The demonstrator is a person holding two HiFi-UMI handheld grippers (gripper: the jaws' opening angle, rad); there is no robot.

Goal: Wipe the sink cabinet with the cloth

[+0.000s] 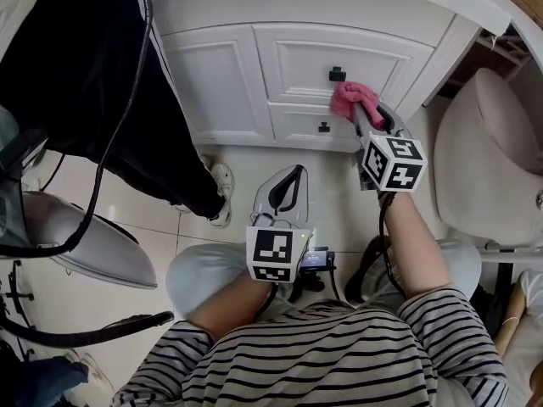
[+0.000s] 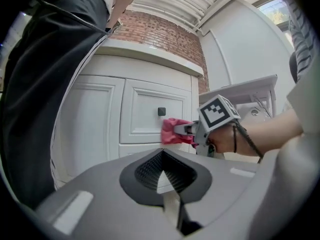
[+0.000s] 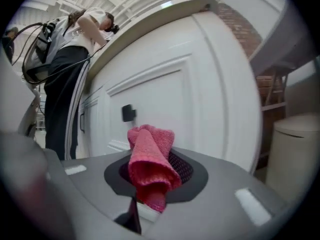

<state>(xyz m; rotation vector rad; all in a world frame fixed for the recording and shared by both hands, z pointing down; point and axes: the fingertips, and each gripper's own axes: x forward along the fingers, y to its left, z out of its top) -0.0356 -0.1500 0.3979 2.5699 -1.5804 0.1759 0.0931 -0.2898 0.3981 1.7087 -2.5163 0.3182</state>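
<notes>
Right claw (image 1: 362, 115) pinches the pink cloth (image 1: 349, 98); cloth sits against the white sink cabinet (image 1: 221, 75) drawer front, just beside the black knob (image 1: 338, 75). Left claw (image 2: 166, 183) pressed together, nothing in it, low over pale tile floor (image 1: 246, 168). Person in black trousers (image 1: 119, 100) stands at cabinet's left. Brick wall (image 2: 160, 34) above the counter (image 2: 150, 54).

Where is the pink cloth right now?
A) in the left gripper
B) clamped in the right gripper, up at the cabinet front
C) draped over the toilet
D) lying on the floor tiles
B: the right gripper has its jaws shut on the pink cloth, which is held up beside a black knob on the white cabinet.
</notes>
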